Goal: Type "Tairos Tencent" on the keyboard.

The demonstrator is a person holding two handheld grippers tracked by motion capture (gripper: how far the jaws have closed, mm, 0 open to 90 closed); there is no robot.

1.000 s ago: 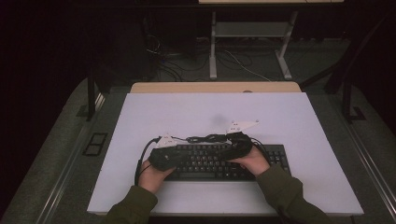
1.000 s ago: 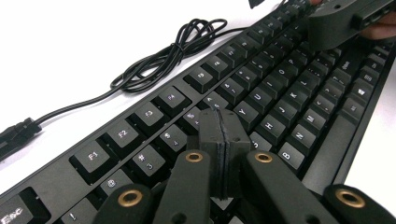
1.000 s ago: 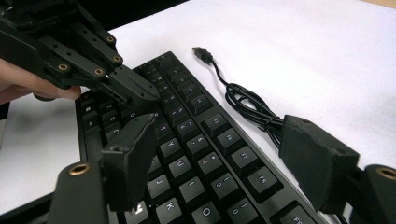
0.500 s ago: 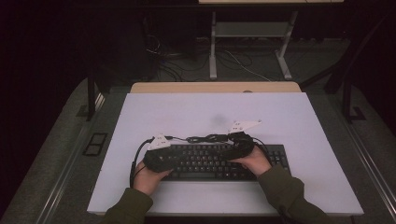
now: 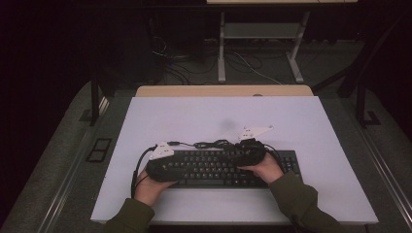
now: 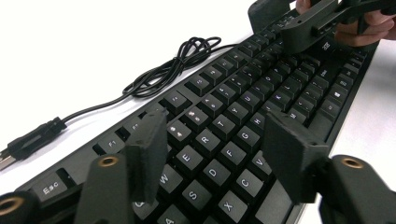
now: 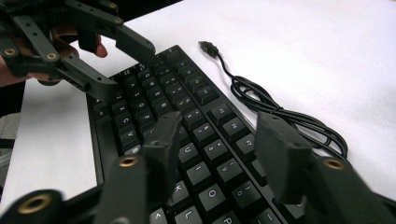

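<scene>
The black full-size computer keyboard (image 5: 228, 167) lies flat on the white rectangular worktop (image 5: 301, 121) in the high view, toward six o'clock of its surface, long side across. Its thin black cable (image 5: 211, 143), partly coiled, rests on the worktop just at twelve o'clock of the keys. The left hand-held gripper (image 5: 187, 166) hangs over the keyboard's nine o'clock end and the right hand-held gripper (image 5: 233, 156) over its middle-right, each gripped by a hand in an olive sleeve.

In the left gripper view, the left hand-held gripper (image 6: 215, 149) is released: its jaws have just been opening and stand apart above the letter keys, nothing pinched between them. The cable's black USB plug (image 6: 32, 139) lies at nine o'clock on the worktop.

In the right gripper view, the right hand-held gripper (image 7: 217, 147) has just been closing its jaws, yet they are parted over the keys, grasping nothing. The left hand-held gripper shows at ten o'clock.
</scene>
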